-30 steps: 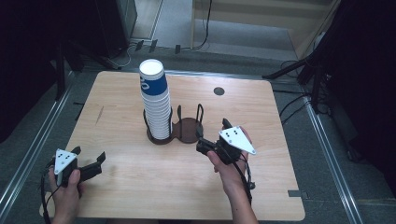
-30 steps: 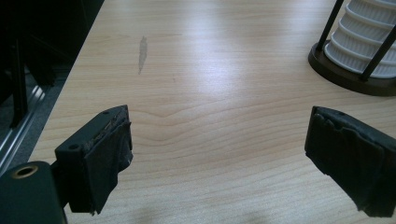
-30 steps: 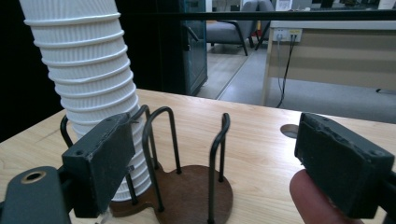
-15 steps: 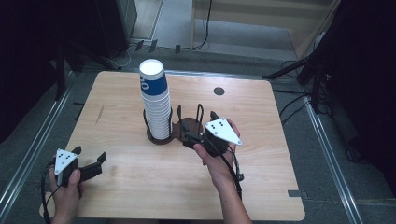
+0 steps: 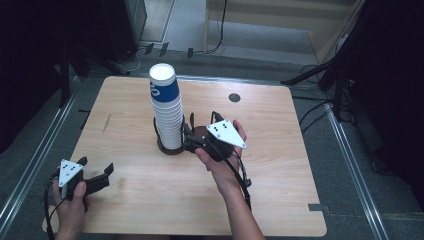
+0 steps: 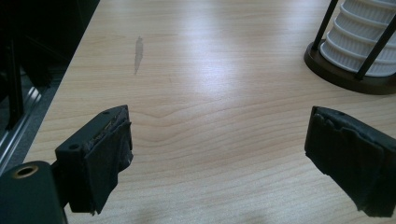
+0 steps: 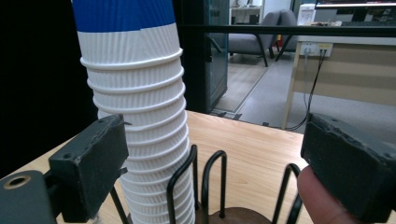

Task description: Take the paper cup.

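A tall stack of white ribbed paper cups [image 5: 165,107], the top one blue, stands in a black wire holder [image 5: 172,147] on a brown base near the middle of the wooden table [image 5: 280,175]. My right gripper [image 5: 189,142] lies level just right of the stack's foot. In the right gripper view its jaws [image 7: 215,163] have just been opening; the cups [image 7: 140,116] and holder wires [image 7: 210,182] rise ahead, with no pad pressing on them. My left gripper [image 5: 95,169] rests at the front left corner, open and empty [image 6: 219,154], with the stack [image 6: 364,42] far to its right.
A second empty wire ring of the holder [image 5: 205,131] sits under my right gripper. A dark round grommet [image 5: 234,97] lies at the back right of the table, and a grey smear [image 6: 138,51] at the left. Metal rails [image 5: 30,165] run along both table sides.
My right gripper has moved left across the table to the foot of the cup stack and risen slightly, its jaws wider. The left gripper has stayed put.
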